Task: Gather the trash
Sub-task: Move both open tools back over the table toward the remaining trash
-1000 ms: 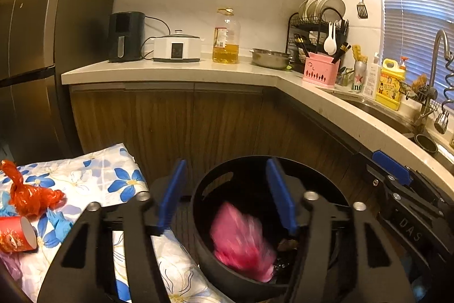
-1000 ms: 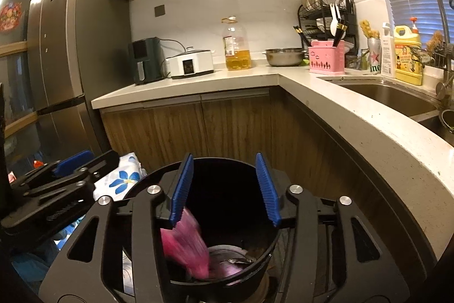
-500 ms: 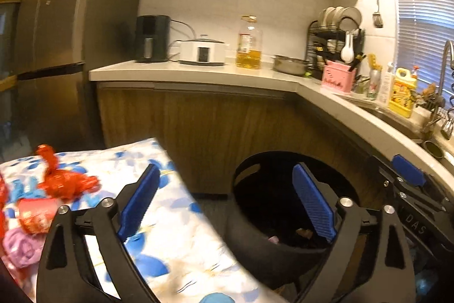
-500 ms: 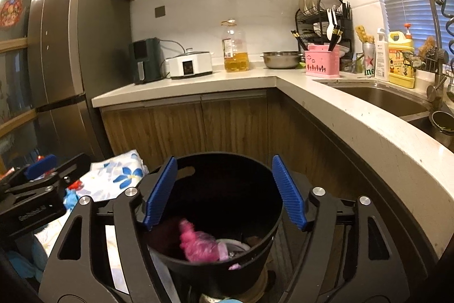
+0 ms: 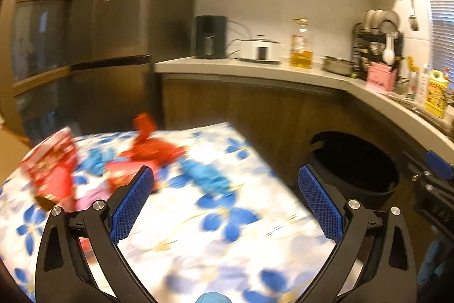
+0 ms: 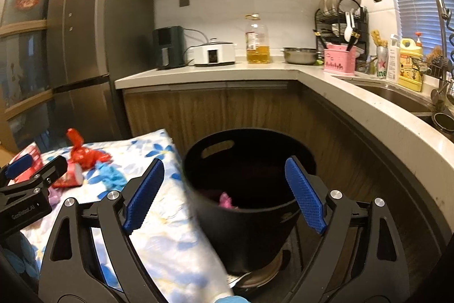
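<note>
A black trash bin (image 6: 249, 189) stands on the floor by the cabinets, with pink trash (image 6: 225, 200) inside; it also shows in the left wrist view (image 5: 354, 163). My right gripper (image 6: 224, 195) is open and empty just in front of the bin. My left gripper (image 5: 227, 203) is open and empty over the floral-clothed table (image 5: 215, 240). On the table lie a red crumpled wrapper (image 5: 153, 146), a red paper cup (image 5: 119, 175), a red packet (image 5: 51, 163), blue crumpled trash (image 5: 207, 175) and a pink scrap (image 5: 90, 195).
An L-shaped counter (image 6: 369, 110) runs behind and to the right of the bin, with appliances, an oil bottle (image 6: 256, 40), a dish rack and a sink. A tall fridge (image 6: 85, 47) stands at the left, behind the table.
Both grippers have opened wide and the pink trash has dropped into the bin. My left gripper has swung left from the bin to over the table. The right gripper has pulled back a little.
</note>
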Tool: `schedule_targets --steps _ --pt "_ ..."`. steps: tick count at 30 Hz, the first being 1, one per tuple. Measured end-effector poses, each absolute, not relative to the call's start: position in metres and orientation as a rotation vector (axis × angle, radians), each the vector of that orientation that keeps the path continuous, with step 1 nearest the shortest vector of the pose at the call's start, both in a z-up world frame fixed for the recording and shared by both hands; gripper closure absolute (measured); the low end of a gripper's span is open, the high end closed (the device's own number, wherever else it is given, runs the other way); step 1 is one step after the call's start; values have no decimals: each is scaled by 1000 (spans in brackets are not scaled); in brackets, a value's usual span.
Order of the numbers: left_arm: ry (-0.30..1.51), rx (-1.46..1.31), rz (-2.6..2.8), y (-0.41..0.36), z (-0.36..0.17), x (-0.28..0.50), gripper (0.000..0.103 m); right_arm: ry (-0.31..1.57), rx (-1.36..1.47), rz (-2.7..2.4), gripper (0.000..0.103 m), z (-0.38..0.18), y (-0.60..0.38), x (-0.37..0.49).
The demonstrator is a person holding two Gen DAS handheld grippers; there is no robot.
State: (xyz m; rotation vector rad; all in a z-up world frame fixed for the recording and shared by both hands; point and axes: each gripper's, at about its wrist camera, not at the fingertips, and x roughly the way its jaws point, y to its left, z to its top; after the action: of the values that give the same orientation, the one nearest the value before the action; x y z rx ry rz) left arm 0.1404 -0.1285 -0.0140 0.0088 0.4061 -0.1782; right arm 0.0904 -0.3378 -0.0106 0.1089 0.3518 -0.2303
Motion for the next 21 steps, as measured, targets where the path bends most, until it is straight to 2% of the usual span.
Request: schedule_targets --steps 12,17,21 --pt "438 -6 141 13 -45 116 6 371 121 -70 17 -31 -239 79" --pt "477 -27 189 42 -56 124 6 382 111 -14 17 -33 -206 82" --pt "536 -39 182 53 -68 135 16 385 86 15 17 -33 -188 87"
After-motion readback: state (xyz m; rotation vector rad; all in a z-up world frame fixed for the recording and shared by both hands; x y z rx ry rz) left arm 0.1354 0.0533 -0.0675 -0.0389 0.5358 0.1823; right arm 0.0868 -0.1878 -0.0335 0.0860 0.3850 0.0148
